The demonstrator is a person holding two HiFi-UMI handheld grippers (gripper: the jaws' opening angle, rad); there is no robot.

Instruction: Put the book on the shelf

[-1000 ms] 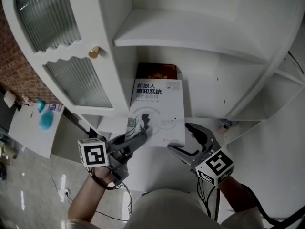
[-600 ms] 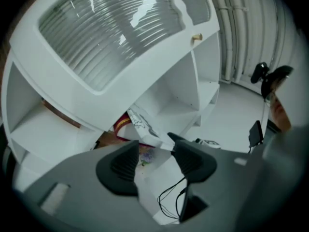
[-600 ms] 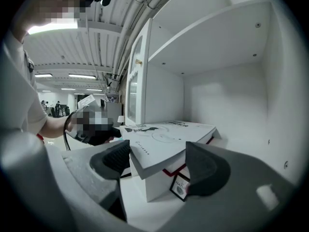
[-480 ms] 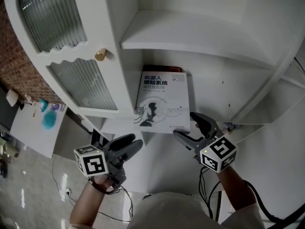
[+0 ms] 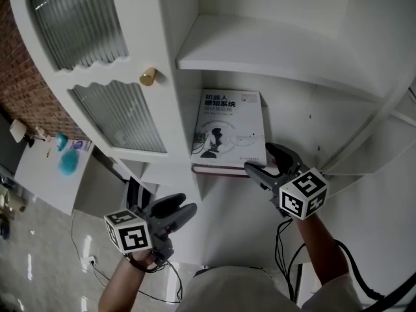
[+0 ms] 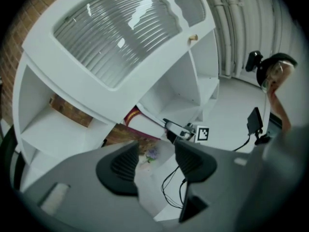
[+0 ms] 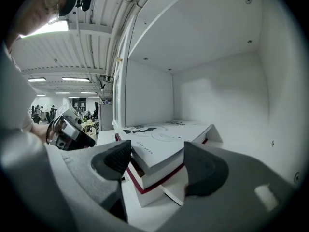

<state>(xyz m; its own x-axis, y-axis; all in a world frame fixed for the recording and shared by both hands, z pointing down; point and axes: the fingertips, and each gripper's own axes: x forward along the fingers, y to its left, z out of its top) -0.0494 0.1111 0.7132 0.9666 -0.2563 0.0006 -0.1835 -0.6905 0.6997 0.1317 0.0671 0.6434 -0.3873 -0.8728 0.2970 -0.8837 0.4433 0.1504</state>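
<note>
Right gripper view has the right gripper (image 7: 157, 151) with its fingers spread wide, though they have just been closing a little; between them sits the near corner of the white book (image 7: 164, 132), which lies flat on a red book (image 7: 150, 183); one pad (image 7: 116, 159) is right at the white book's edge and the other pad (image 7: 200, 163) stands clear of it, so nothing is clamped; head view puts the white book (image 5: 231, 125) cover up on the floor of the shelf (image 5: 224, 203), squarely over the red book (image 5: 218, 170), the pair reaching to the shelf's front edge and set toward its left wall; the right gripper (image 5: 261, 160) is at the stack's front right corner; the left gripper (image 5: 181, 207) hangs below and in front of the shelf's front left corner, well apart from the books, under the cabinet door (image 5: 117, 119) with ribbed glass; left gripper view shows the left gripper (image 6: 157, 156) with fingers released and parted, nothing between them
</note>
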